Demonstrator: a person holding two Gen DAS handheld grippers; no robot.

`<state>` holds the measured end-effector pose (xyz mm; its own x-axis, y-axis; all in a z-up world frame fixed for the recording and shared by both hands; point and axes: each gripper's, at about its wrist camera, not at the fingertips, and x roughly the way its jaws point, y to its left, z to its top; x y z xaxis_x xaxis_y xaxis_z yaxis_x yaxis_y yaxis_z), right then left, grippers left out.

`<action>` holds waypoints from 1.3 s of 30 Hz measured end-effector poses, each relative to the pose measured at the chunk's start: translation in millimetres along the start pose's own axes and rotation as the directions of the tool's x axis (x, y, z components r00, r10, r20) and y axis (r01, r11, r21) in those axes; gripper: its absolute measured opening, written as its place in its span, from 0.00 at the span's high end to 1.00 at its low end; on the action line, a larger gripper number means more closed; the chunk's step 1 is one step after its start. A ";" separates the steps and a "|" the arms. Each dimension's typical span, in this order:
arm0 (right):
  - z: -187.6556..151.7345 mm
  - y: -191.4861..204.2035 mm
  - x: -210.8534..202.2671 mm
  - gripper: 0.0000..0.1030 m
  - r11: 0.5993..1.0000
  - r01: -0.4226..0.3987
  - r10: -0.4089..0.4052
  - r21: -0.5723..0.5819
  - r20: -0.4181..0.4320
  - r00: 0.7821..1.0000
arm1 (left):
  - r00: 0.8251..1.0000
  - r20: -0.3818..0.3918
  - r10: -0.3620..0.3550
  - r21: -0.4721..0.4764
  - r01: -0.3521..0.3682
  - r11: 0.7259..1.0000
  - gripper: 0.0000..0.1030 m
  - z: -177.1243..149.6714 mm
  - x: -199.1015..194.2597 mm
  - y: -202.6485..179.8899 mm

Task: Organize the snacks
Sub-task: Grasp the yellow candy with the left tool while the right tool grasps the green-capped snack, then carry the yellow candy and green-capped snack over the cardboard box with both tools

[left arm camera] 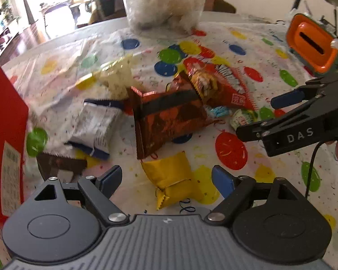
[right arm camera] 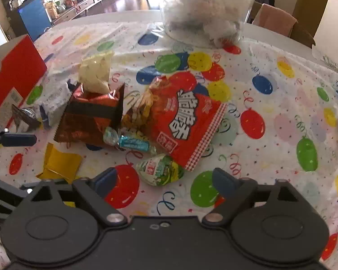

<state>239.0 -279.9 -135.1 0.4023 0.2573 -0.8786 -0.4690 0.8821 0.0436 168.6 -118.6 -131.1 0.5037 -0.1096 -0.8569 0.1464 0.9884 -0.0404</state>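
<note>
A pile of snacks lies on a balloon-print tablecloth (left arm camera: 232, 150). It holds a red bag (right arm camera: 187, 117), a dark orange-brown bag (left arm camera: 169, 117), a silver packet with blue edges (left arm camera: 97, 128), a pale yellow packet (left arm camera: 119, 76) and a blue-wrapped candy (right arm camera: 133, 144). My left gripper (left arm camera: 169, 177) is open just above a yellow packet (left arm camera: 175, 180), with the pads clear of it. My right gripper (right arm camera: 164, 180) is open over a green and white packet (right arm camera: 160, 168) and does not touch it. In the left wrist view the right gripper (left arm camera: 266, 117) reaches in from the right.
A red box (right arm camera: 13, 76) stands at the left edge of the pile. At the back of the table is a clear container (right arm camera: 207, 9) full of white stuff. An orange device (left arm camera: 313, 45) sits at the far right. A small brown packet (left arm camera: 60, 164) lies by the box.
</note>
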 end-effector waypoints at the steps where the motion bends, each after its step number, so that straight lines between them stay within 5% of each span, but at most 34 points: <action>1: -0.4 0.3 2.3 0.17 1.000 0.008 -0.008 0.008 0.000 1.000 | 1.000 0.001 0.008 -0.005 -0.008 1.000 0.16 -0.8 1.3 -1.3; 4: -0.1 -0.4 7.2 0.21 0.999 0.002 -0.002 0.036 0.001 1.000 | 1.000 -0.005 0.030 0.000 -0.030 1.000 0.18 -1.1 6.5 -5.9; 7: -0.4 0.7 12.2 0.25 0.999 0.001 -0.001 0.040 -0.008 1.000 | 0.998 -0.039 0.054 0.017 -0.053 0.998 0.36 0.5 14.7 -10.3; 12: -0.9 0.8 15.4 0.35 0.998 0.013 -0.013 0.066 0.002 1.000 | 0.998 -0.043 0.052 0.006 -0.052 0.999 0.38 1.3 18.2 -9.8; 20: -3.2 -2.3 11.7 0.52 0.995 0.025 -0.027 0.098 0.016 1.000 | 0.998 -0.047 0.033 0.017 -0.032 0.999 0.64 2.0 14.8 -11.3; 39: -24.2 20.7 -37.4 0.55 0.991 -0.011 0.005 0.136 0.044 0.999 | 0.999 -0.028 -0.031 -0.072 0.029 0.997 0.67 -13.2 -25.1 23.4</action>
<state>195.2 -280.8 -112.9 0.4339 0.2785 -0.8568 -0.3621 0.9247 0.1173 148.1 -91.4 -117.3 0.4750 -0.1370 -0.8692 0.0988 0.9899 -0.1020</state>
